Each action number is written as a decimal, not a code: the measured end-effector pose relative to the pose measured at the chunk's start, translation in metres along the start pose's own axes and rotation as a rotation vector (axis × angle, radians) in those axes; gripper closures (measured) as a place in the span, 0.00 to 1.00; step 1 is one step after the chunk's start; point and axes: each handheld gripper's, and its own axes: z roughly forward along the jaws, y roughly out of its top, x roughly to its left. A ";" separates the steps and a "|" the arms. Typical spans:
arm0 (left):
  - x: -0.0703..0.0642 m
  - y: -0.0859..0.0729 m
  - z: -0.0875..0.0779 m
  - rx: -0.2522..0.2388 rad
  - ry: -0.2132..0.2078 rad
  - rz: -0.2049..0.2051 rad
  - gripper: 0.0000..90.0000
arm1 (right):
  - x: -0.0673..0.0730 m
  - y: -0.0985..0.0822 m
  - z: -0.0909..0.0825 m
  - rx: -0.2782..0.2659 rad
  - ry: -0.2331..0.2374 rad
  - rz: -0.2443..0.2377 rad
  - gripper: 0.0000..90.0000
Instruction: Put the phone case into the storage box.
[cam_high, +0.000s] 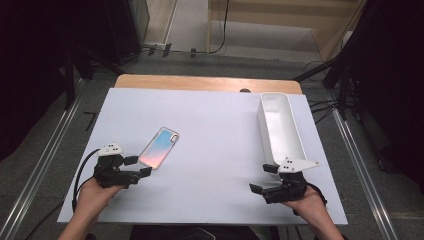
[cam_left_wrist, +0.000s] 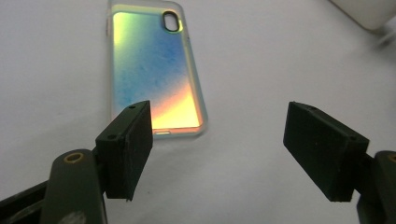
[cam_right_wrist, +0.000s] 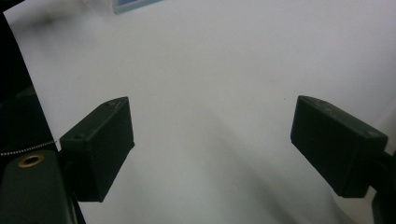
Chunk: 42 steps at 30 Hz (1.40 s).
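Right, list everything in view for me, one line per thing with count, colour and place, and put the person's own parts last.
Iridescent pink-blue phone case: one, lying flat on the board's left half, camera hole toward the far side, just ahead of the left claw.
Long white plastic bin: one, empty, along the board's right edge, beyond the right claw.
White board: one, covering most of the table.
Wooden tabletop: one, light brown strip showing at the far edge.
Black stands and cables: several, on the grey floor around the table.
Left claw: one, black with a white top plate, jaws open, nothing between them.
Right claw: one, black with a white top plate, jaws open, empty.
Hands: two, at the near edge, each holding a claw.
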 end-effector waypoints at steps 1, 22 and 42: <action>-0.001 0.001 0.001 0.005 0.005 0.000 0.26 | 0.000 0.000 0.000 -0.001 0.000 0.000 0.13; -0.003 0.017 0.016 -0.035 -0.014 0.019 0.19 | 0.000 0.000 -0.001 -0.001 0.004 0.010 0.13; -0.001 0.040 0.036 -0.052 0.032 0.074 0.00 | 0.000 0.001 -0.001 -0.002 0.009 0.015 0.13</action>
